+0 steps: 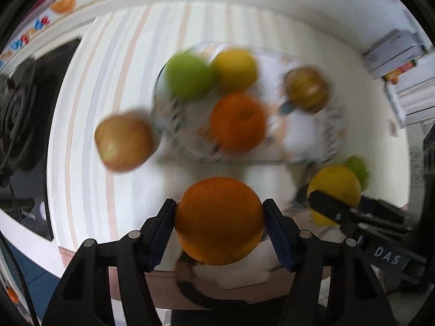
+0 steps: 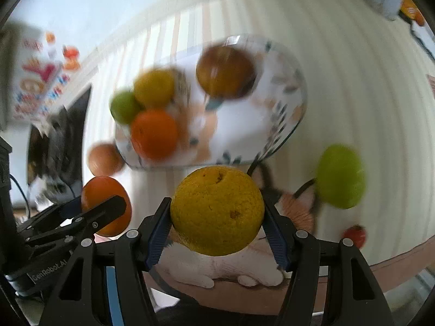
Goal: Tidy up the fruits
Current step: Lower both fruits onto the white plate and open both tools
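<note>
My left gripper [image 1: 219,224] is shut on an orange [image 1: 219,220] held above the table's front edge. My right gripper [image 2: 217,218] is shut on a yellow citrus fruit [image 2: 217,210]; it also shows in the left wrist view [image 1: 335,190]. Ahead lies a patterned plate [image 1: 320,133] holding a green apple [image 1: 189,77], a yellow fruit [image 1: 235,69], an orange [image 1: 238,122] and a brown apple [image 1: 307,88]. Another brown apple [image 1: 123,141] lies on the cloth left of the plate. A second green apple [image 2: 339,176] lies right of the plate.
The table has a striped cloth [image 1: 108,81]. A black stove top [image 1: 30,114] is at the left. Boxes [image 1: 394,54] stand at the far right. A small red fruit [image 2: 354,235] lies near the front edge. A colourful box [image 2: 32,76] stands at the back left.
</note>
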